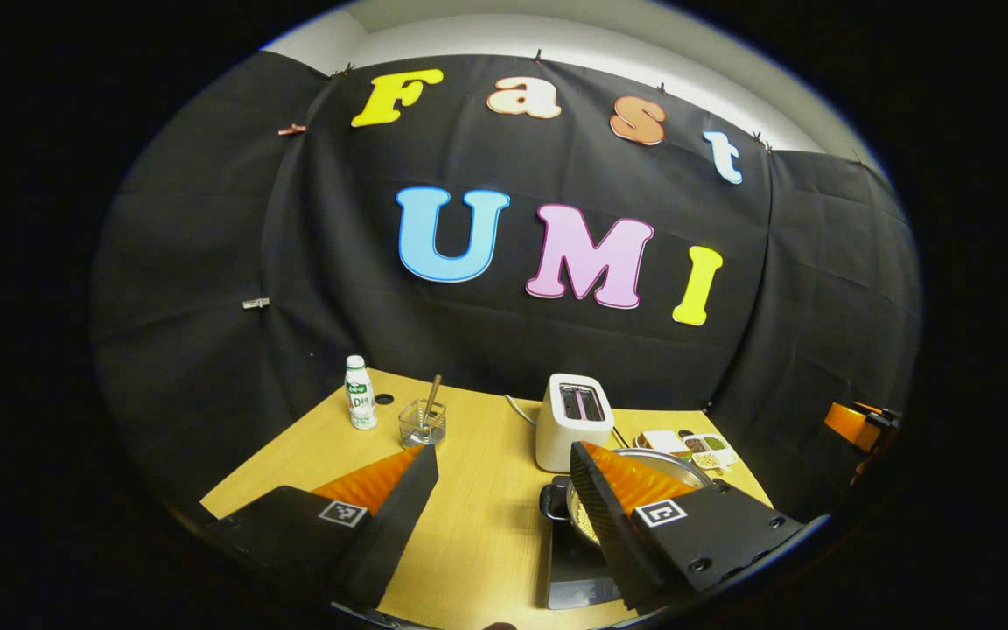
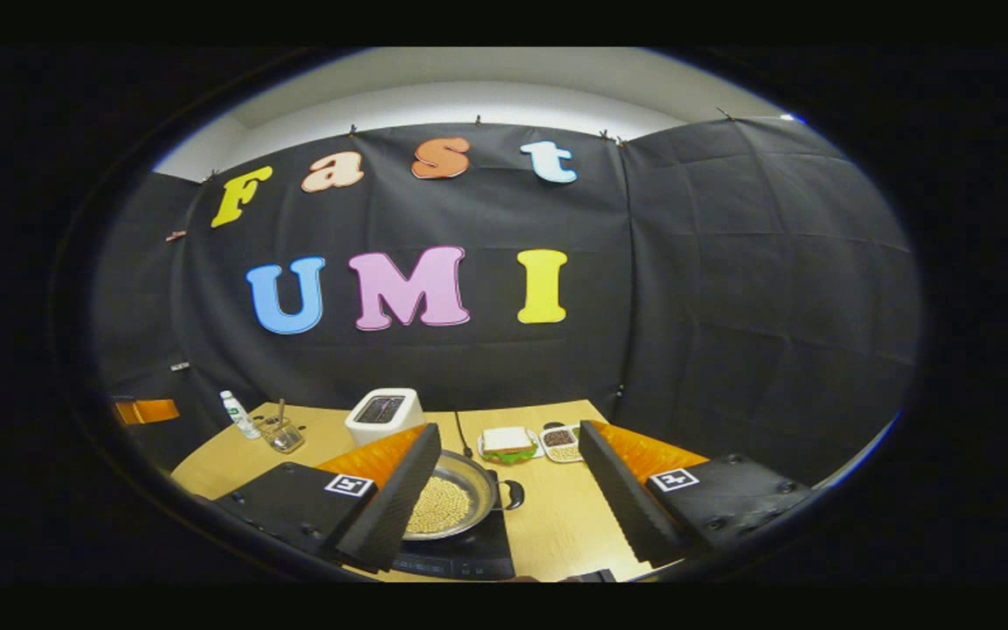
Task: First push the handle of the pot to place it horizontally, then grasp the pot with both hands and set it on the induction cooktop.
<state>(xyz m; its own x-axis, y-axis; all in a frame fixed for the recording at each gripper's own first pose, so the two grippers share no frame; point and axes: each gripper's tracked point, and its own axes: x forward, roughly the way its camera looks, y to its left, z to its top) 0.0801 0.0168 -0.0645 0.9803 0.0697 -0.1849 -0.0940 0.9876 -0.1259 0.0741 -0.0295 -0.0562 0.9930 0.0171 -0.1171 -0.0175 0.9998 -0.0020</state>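
In the left gripper view the left gripper [image 1: 504,472] hangs above the wooden table [image 1: 478,534] with its jaws spread wide and nothing between them, and the pot [image 1: 679,465] sits on the induction cooktop [image 1: 576,573] partly behind its right-hand finger, one black handle [image 1: 552,500] poking out beside that finger. In the right gripper view the right gripper [image 2: 508,455] is likewise wide apart and empty, the pot [image 2: 451,499], full of pale grains, lying low behind its left-hand finger on the cooktop [image 2: 469,551] with a handle [image 2: 511,495] in the gap. Beyond stand a white toaster [image 2: 384,413], a sandwich [image 2: 508,443], a small dish of grains [image 2: 561,442], a glass [image 1: 422,423] and a bottle [image 1: 360,394].
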